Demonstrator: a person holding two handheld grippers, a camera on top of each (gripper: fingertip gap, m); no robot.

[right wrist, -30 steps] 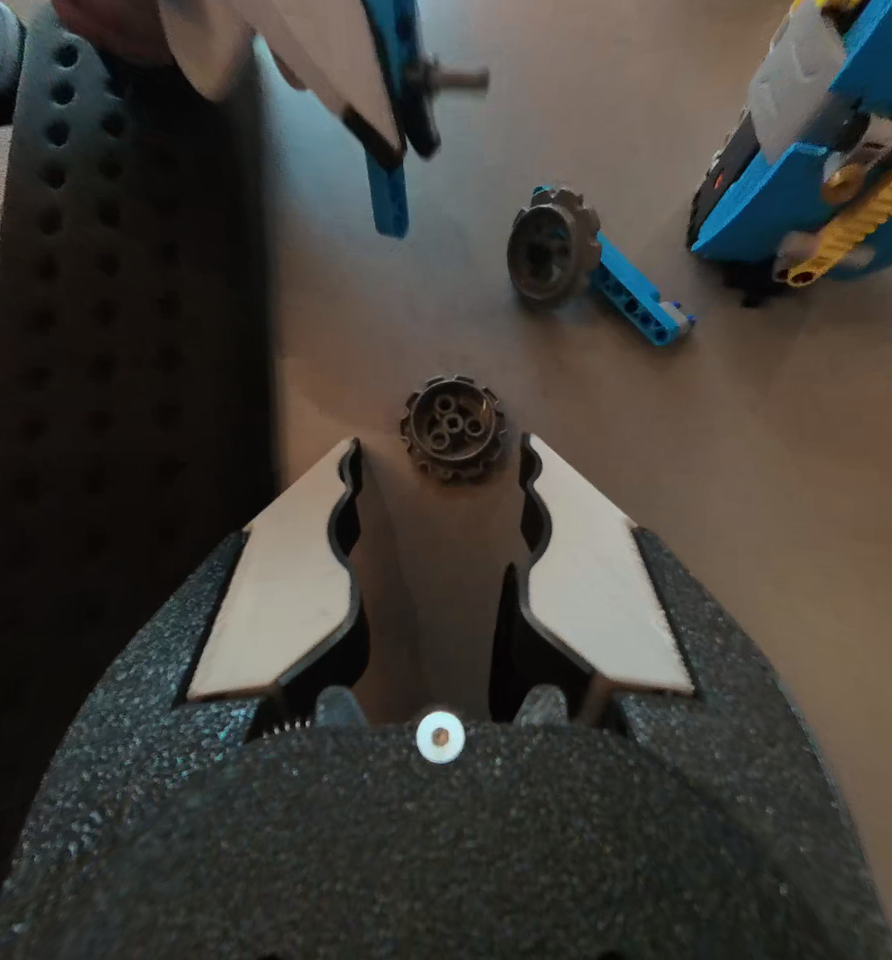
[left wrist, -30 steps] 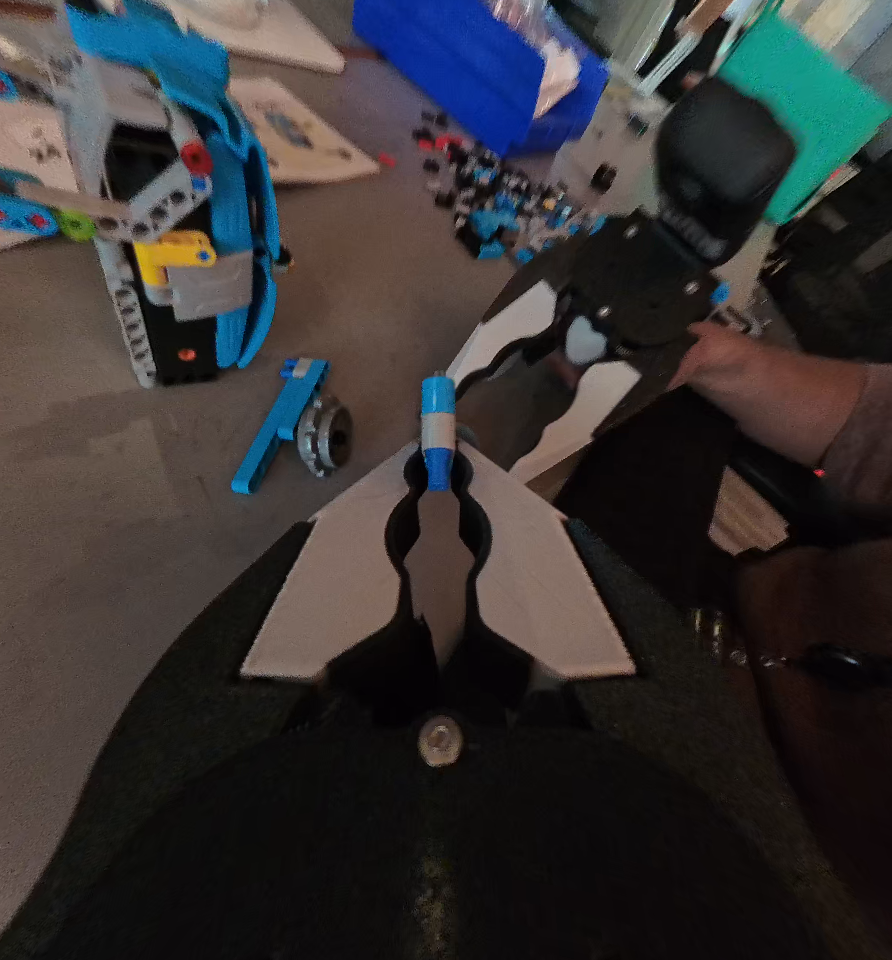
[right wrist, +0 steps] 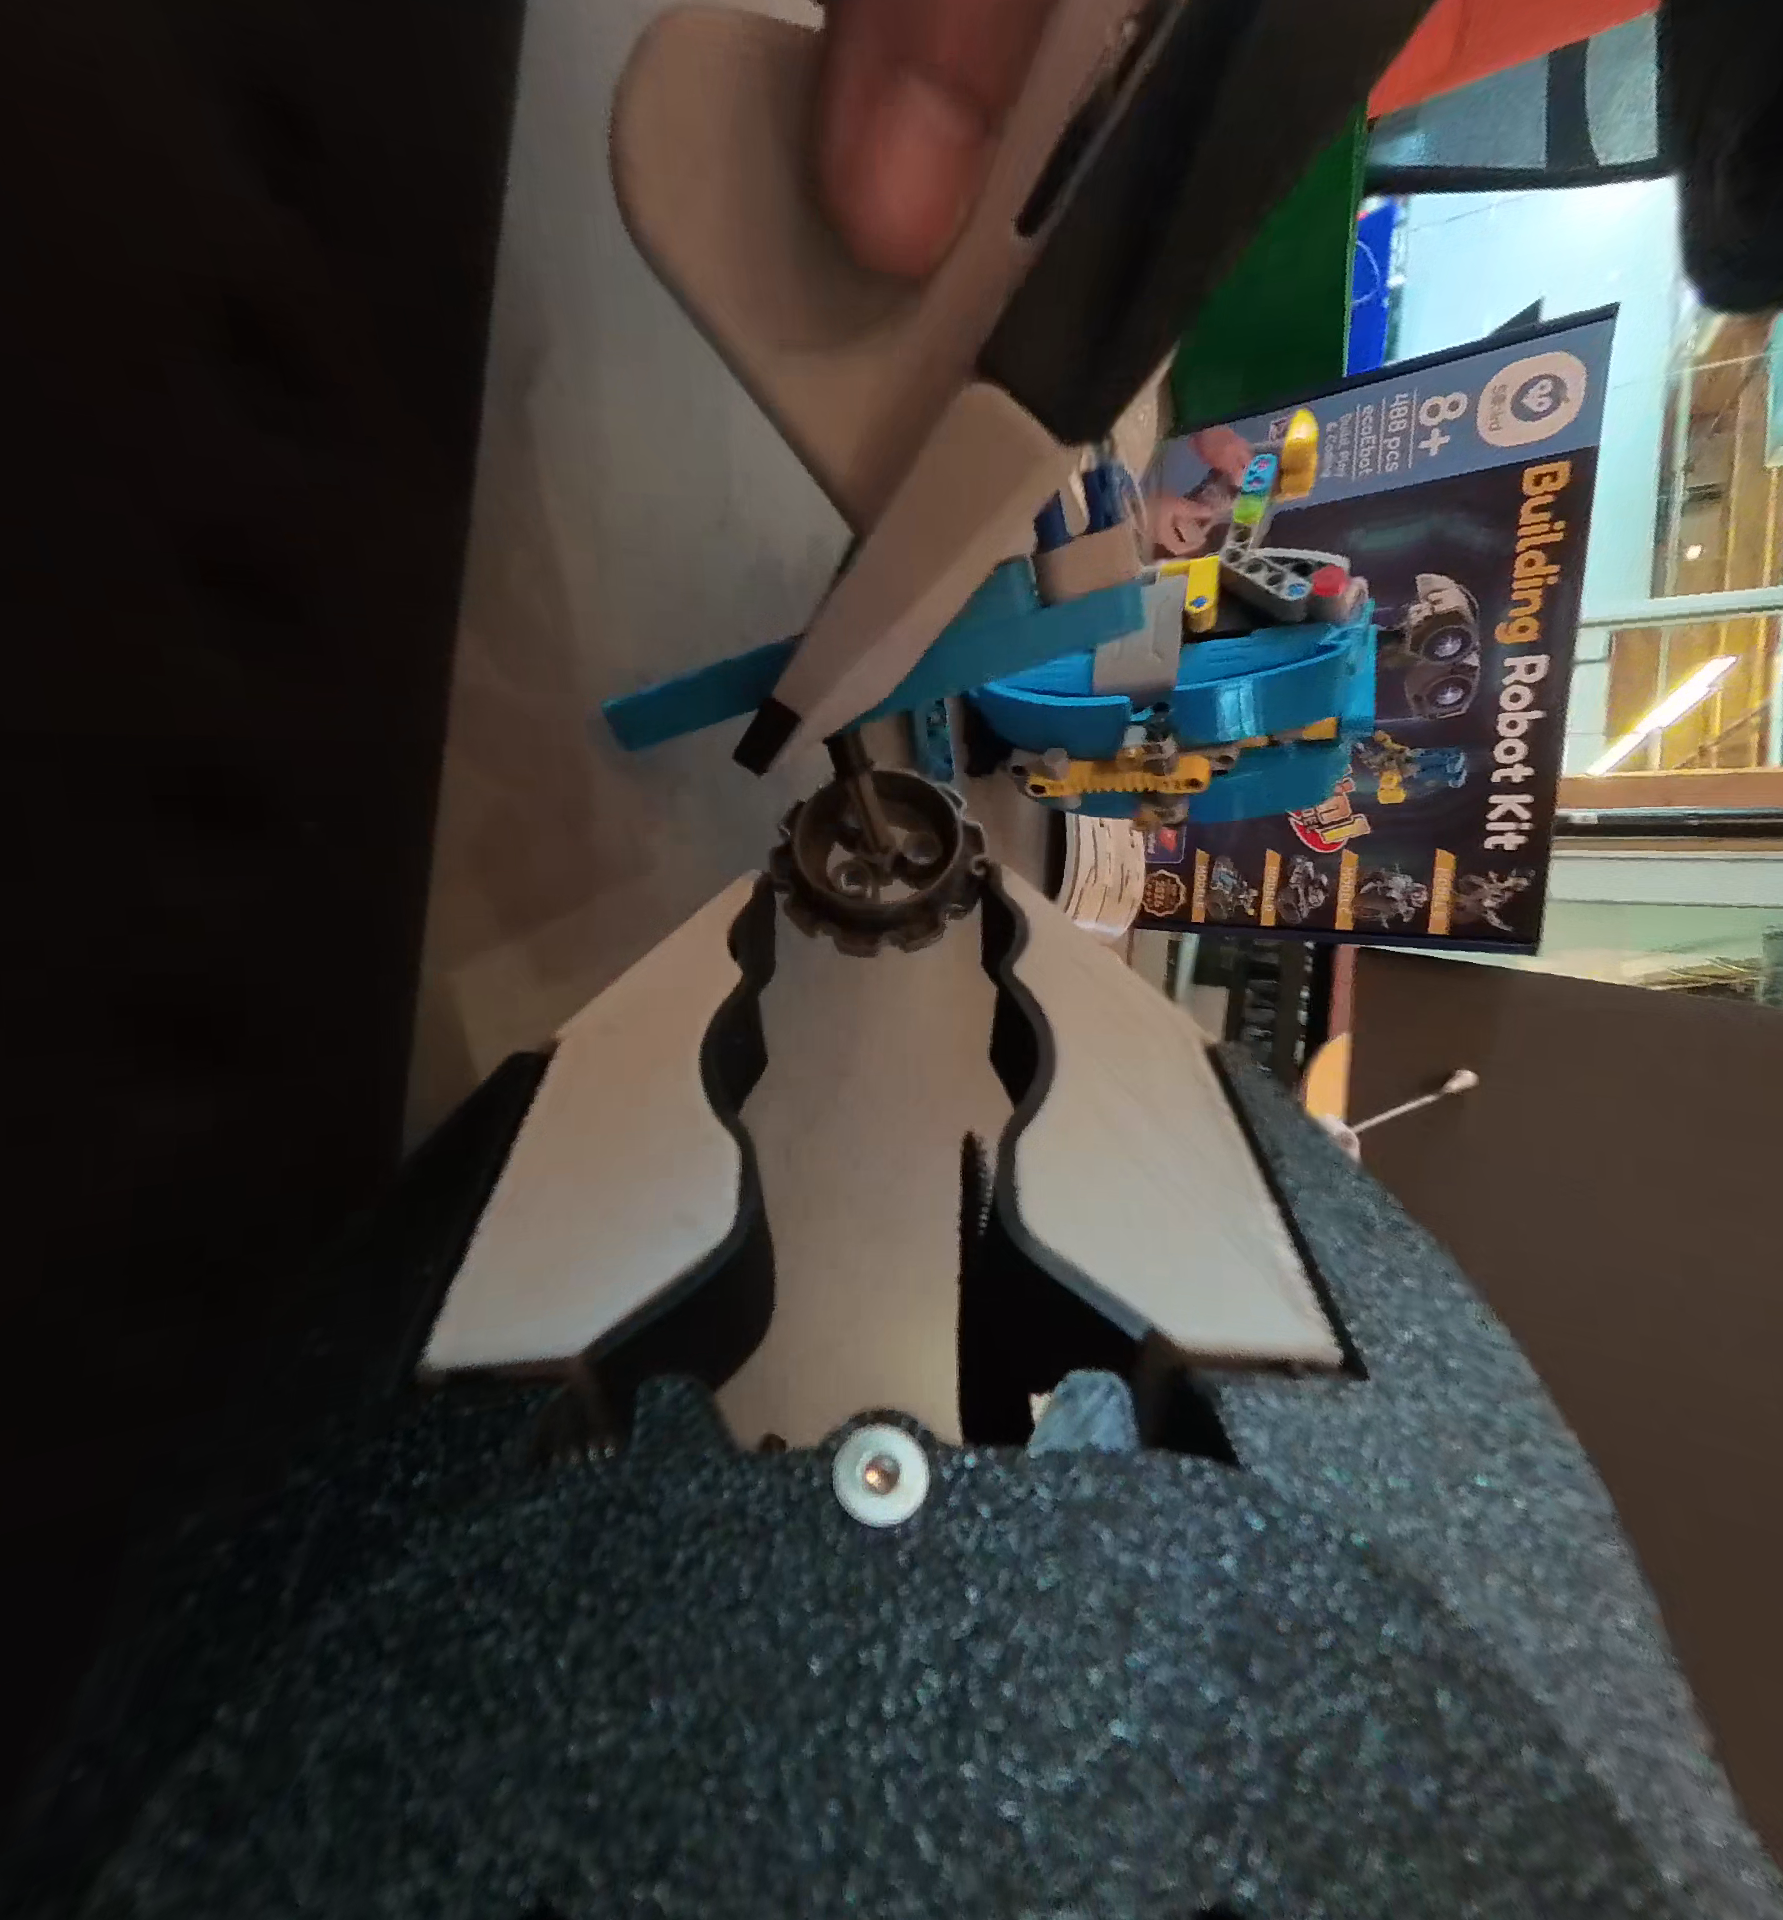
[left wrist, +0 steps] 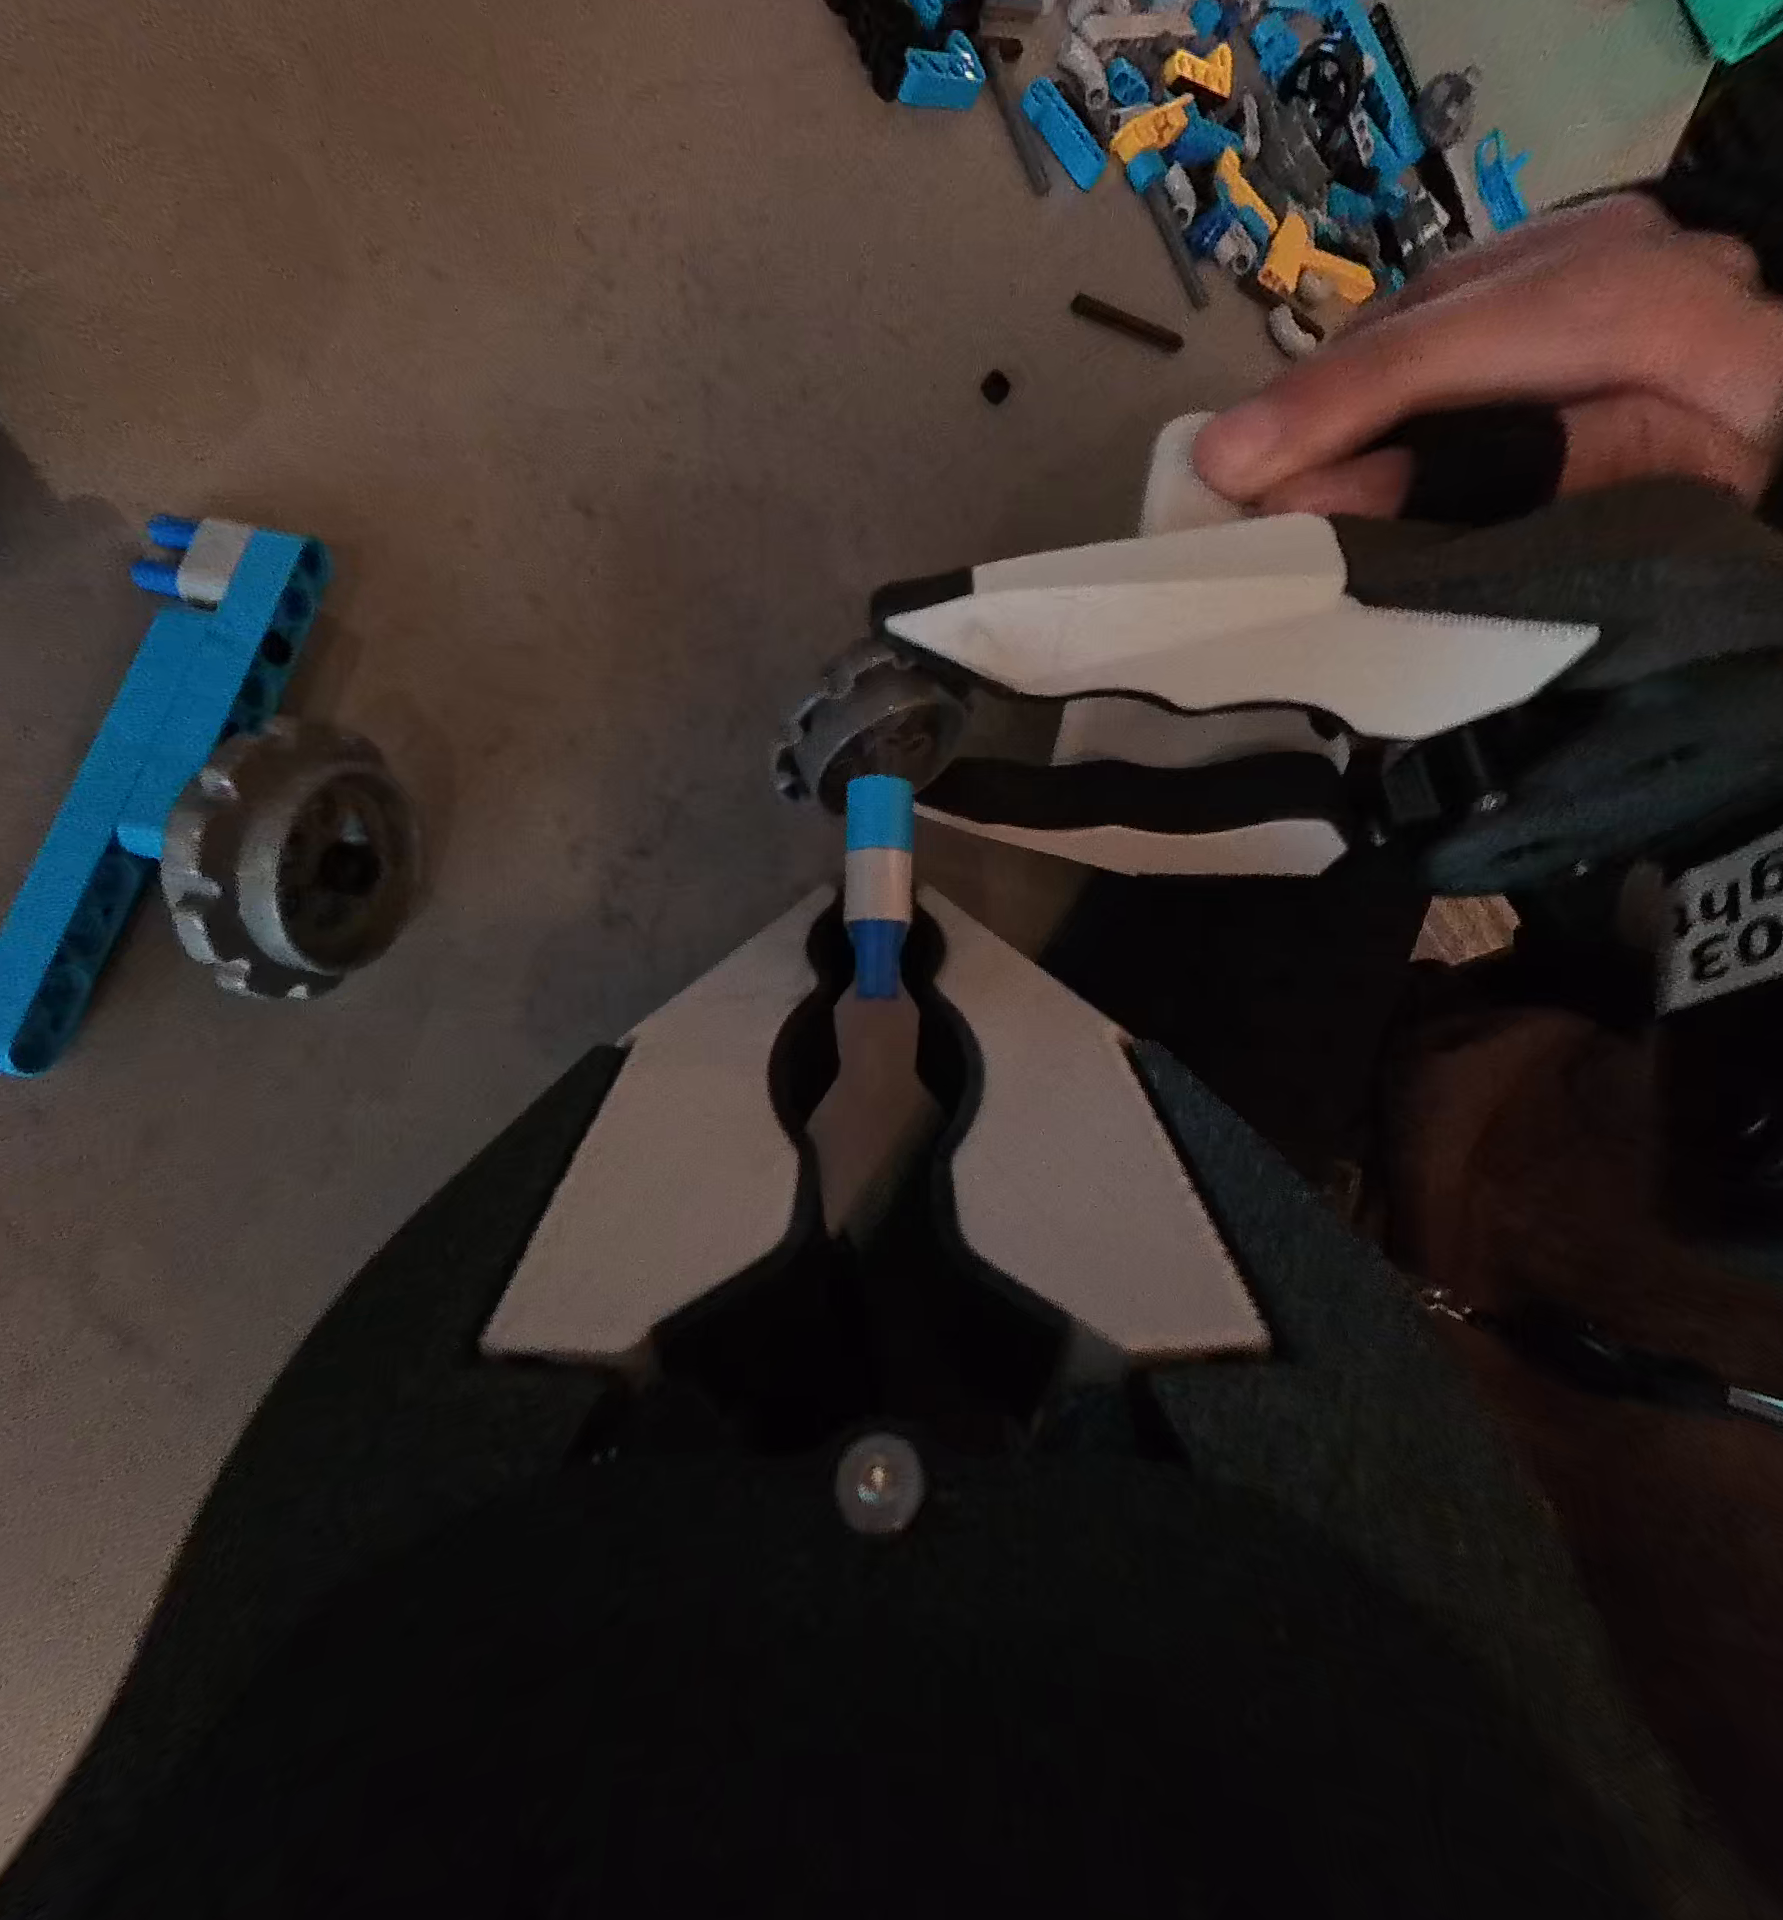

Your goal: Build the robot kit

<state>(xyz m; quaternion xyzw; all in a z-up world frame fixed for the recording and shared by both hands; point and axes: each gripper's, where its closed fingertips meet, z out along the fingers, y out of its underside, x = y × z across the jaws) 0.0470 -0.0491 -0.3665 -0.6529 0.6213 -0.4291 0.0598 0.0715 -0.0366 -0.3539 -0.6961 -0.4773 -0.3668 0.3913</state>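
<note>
Above the bare middle of the table (left wrist: 554,312), I have room, and the loose parts (left wrist: 1230,135) lie at the far edge. My right gripper (right wrist: 871,894) is clenched on a gray gear (right wrist: 871,873); my left gripper (left wrist: 874,935) is clamped on a blue beam (right wrist: 689,701). Its short axle (right wrist: 861,790) enters the gear's hub. If I tilt either one, I think the axle may jam or the gear may slip away.

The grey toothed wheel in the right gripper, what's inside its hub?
A thin dark axle enters the centre of the grey toothed wheel, beside small round holes. The left gripper covers the axle's far end; its depth inside cannot be seen.
</note>
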